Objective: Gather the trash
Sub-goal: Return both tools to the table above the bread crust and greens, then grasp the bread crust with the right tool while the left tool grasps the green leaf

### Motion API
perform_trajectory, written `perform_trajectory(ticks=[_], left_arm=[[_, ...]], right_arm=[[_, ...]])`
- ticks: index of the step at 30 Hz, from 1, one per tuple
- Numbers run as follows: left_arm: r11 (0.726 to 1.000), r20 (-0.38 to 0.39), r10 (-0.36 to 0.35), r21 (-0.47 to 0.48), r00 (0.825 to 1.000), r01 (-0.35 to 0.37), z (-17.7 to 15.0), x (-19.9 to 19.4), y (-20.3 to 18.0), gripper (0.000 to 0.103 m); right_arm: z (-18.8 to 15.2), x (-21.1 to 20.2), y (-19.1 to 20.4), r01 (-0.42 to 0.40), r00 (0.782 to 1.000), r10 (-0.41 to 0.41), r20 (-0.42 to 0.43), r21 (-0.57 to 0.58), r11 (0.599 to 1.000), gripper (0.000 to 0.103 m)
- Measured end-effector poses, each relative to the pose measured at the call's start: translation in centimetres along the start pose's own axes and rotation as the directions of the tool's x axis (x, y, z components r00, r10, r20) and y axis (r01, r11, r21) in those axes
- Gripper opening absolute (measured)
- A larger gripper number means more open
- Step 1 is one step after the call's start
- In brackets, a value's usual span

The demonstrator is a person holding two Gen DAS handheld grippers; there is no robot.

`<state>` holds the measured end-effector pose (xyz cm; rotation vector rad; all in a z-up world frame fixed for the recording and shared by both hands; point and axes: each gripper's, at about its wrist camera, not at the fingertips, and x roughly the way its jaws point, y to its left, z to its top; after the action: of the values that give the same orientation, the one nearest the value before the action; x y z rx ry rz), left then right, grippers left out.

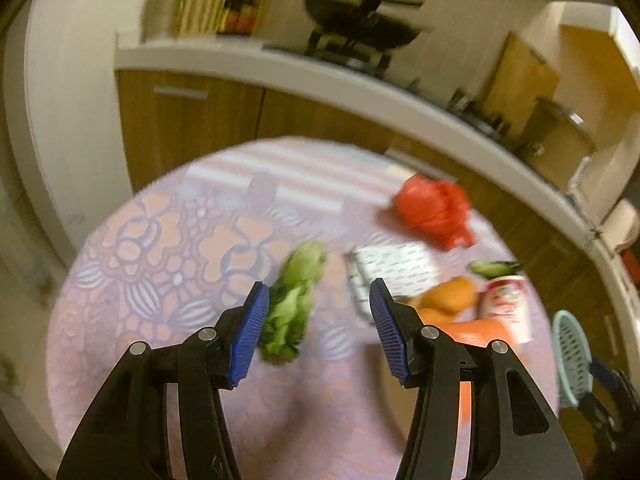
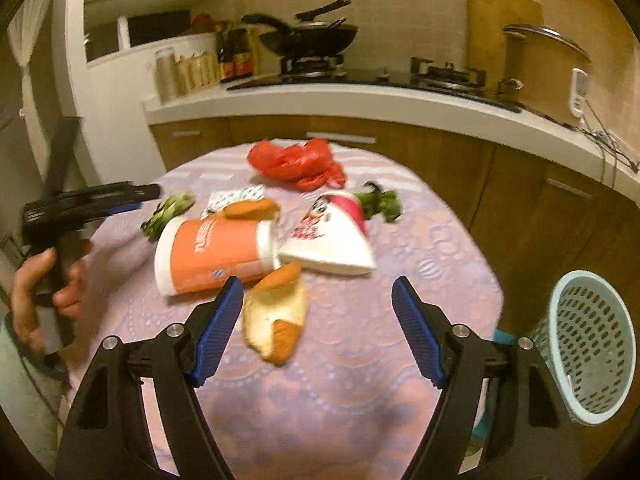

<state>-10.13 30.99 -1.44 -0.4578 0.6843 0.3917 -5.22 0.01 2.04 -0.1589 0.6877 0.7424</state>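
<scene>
Round lilac lace-clothed table strewn with trash (kitchen counter behind), left gripper and right gripper spread, empty

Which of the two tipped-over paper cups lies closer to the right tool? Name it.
The orange cup. It lies on its side just past the right tool's left finger, while the white-and-red cup lies farther back, its base against the orange cup's base.

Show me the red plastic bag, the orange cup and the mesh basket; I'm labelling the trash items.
red plastic bag (image 2: 296, 164), right wrist view, middle of the crumpled bag.
orange cup (image 2: 212, 256), right wrist view, orange side wall of the cup lying on its side.
mesh basket (image 2: 592, 344), right wrist view, perforated inner wall.
</scene>
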Motion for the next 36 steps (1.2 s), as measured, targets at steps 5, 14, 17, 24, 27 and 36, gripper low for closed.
perform_trajectory(ticks=[5,14,17,24,27,36], left_arm=[[0.996,-0.034,0.089,0.028,0.995,-0.088,-0.4,3.1,0.1,0.051],[0.997,-0.039,0.074,0.04,0.997,-0.072,-0.8,3.7,0.1,0.024],[1.0,-0.03,0.03,0.003,0.999,-0.03,-1.0,3.0,0.5,0.024],[0.999,0.025,-0.035,-0.001,0.999,0.036,-0.8,0.1,-1.0,0.024],[0.998,0.042,-0.068,0.003,0.997,0.068,-0.7,-1.2,-2.3,0.024],[0.984,0.1,-0.161,0.093,0.982,0.151,-1.1,-5.0,-8.3,0.024]], right_arm=[[-0.9,0.8,0.3,-0.01,1.0,0.01,-0.019,0.009,1.0,0.073],[-2.4,3.5,0.8,-0.052,0.992,0.057,-0.112,0.047,0.998,0.073],[-2.7,4.7,1.7,-0.054,0.986,0.058,-0.155,0.031,0.998,0.073],[-2.5,7.4,2.4,-0.059,0.969,0.067,-0.237,0.04,0.997,0.068],[-2.5,7.5,2.7,-0.051,0.968,0.054,-0.244,0.015,0.999,0.035],[-1.5,3.3,0.9,-0.102,0.985,0.104,-0.14,0.022,0.995,0.021]])
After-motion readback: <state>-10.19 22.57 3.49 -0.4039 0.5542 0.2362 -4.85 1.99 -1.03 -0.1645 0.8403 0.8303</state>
